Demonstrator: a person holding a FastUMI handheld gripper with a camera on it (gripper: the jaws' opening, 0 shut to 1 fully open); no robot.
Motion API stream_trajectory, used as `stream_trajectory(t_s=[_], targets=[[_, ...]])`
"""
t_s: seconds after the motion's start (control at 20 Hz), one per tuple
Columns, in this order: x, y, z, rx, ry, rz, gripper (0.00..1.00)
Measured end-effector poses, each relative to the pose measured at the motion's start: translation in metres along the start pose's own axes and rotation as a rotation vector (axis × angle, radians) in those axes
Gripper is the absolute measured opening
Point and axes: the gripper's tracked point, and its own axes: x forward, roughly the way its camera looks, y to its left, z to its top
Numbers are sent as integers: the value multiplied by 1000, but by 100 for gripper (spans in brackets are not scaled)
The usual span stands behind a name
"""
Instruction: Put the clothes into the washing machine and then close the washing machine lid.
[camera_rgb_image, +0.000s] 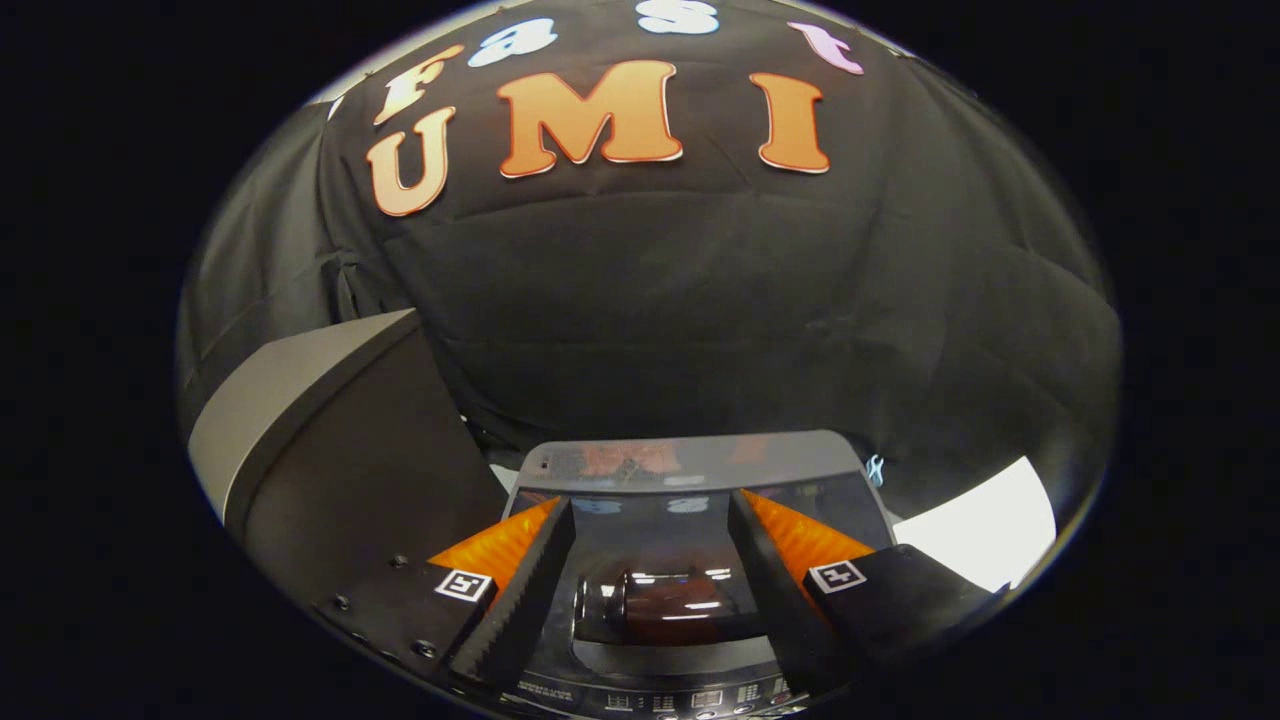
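A: Where's the hand-held gripper (650, 520) right now?

B: Low in the frame, centre, hovering over the washing machine (690, 462). Its fingers are spread wide and hold nothing; the glossy lid (650, 540) shows between them.

A: So the lid is down?

B: It looks that way. The dark glass panel lies flat and throws back the booth's lights, with the control strip (680, 700) at the very bottom edge. I'd judge the closing step done or nearly so, the fingers parted because they have no hold to keep.

A: And the clothes?

B: A dark reddish shape (670, 605) sits under the glass, lower centre. Probably the laundry inside the tub, though I can't tell for certain.

A: Anything else?

B: A grey box (330, 440) at left, and a white sheet (985, 530) at lower right.
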Motion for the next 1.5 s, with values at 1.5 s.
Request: stream_trajectory(t_s=[1.5], targets=[[-341, 2, 144, 125, -530, -98, 99]])
